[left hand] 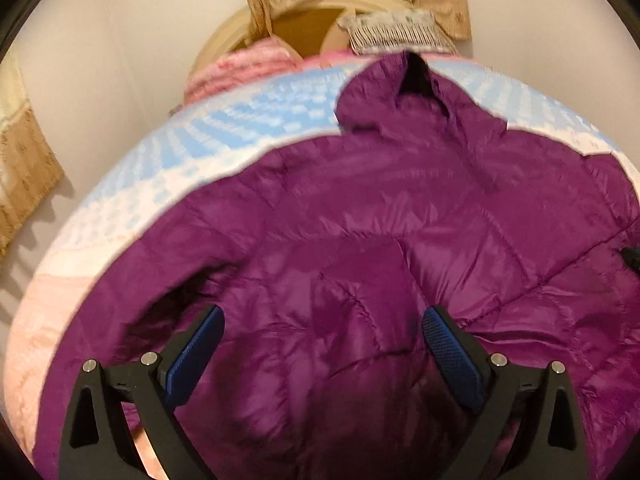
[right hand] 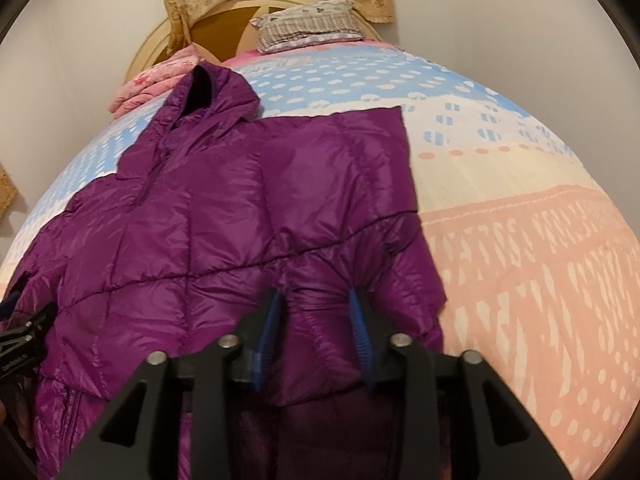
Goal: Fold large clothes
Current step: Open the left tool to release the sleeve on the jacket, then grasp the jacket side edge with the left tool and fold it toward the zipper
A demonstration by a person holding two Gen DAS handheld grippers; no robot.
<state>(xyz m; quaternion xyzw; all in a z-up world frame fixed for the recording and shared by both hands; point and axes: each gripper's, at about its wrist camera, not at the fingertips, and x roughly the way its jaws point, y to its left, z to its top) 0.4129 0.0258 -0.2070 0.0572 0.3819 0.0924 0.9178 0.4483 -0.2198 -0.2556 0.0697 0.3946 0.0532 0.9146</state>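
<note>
A large purple quilted hooded jacket (left hand: 400,220) lies spread on the bed, hood toward the headboard. My left gripper (left hand: 323,326) is open, its blue pads wide apart just above the jacket's lower left part, holding nothing. My right gripper (right hand: 316,308) is shut on a bunched fold of the jacket (right hand: 240,208) near its right hem. The jacket's right sleeve (right hand: 360,148) lies folded flat across the body. The left gripper shows at the left edge of the right wrist view (right hand: 20,340).
The bed sheet (right hand: 520,260) is blue, white and pink patterned. A folded pink blanket (right hand: 152,84) and a pillow (right hand: 308,26) lie by the rounded headboard (right hand: 224,28). Walls stand on both sides; a beige curtain (left hand: 24,176) hangs at left.
</note>
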